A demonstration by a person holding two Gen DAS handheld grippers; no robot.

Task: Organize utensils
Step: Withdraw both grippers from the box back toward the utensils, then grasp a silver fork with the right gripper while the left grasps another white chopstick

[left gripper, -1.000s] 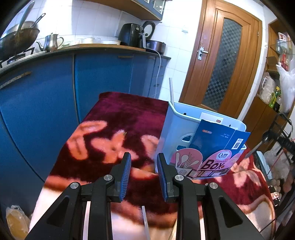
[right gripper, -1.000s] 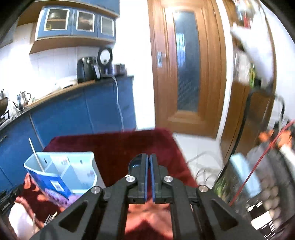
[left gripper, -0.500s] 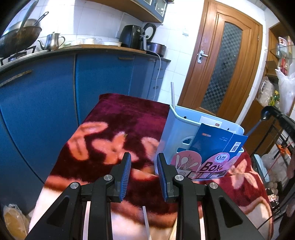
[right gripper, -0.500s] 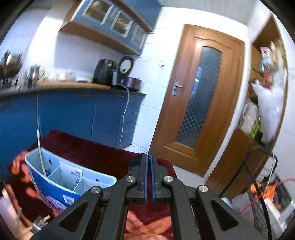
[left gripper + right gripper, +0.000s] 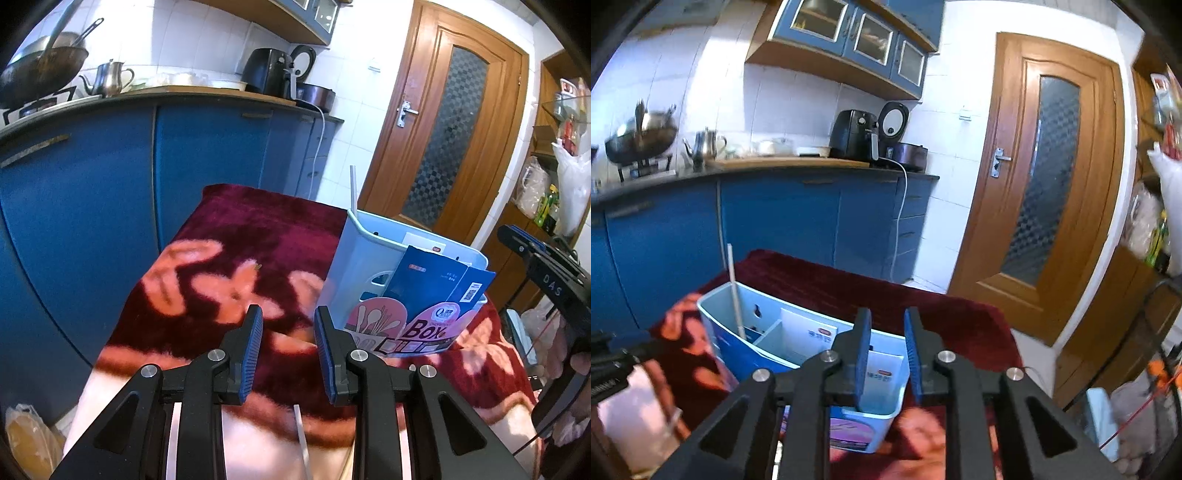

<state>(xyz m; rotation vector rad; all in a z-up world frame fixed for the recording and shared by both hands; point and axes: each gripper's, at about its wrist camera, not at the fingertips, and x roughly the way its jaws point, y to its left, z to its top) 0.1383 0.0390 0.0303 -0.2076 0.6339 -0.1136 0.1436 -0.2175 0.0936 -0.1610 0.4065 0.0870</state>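
Right wrist view: right gripper (image 5: 886, 328) jaws, just opening, stand narrowly apart, empty, above the utensil box (image 5: 798, 347).
Left gripper (image 5: 288, 332) gapes narrowly over the maroon blanket (image 5: 240, 236); blue cabinets (image 5: 110, 177) behind.

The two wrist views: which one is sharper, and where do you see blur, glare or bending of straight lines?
Left wrist view: sharper; the label on the utensil box reads clearly, though the wooden door bows from the fisheye lens. Right wrist view: softer, the wok and the blanket below the right gripper are smeared; the white tiles look washed out.

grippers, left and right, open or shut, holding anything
left gripper: open, empty.
right gripper: open, jaws just been opening, nothing between them.
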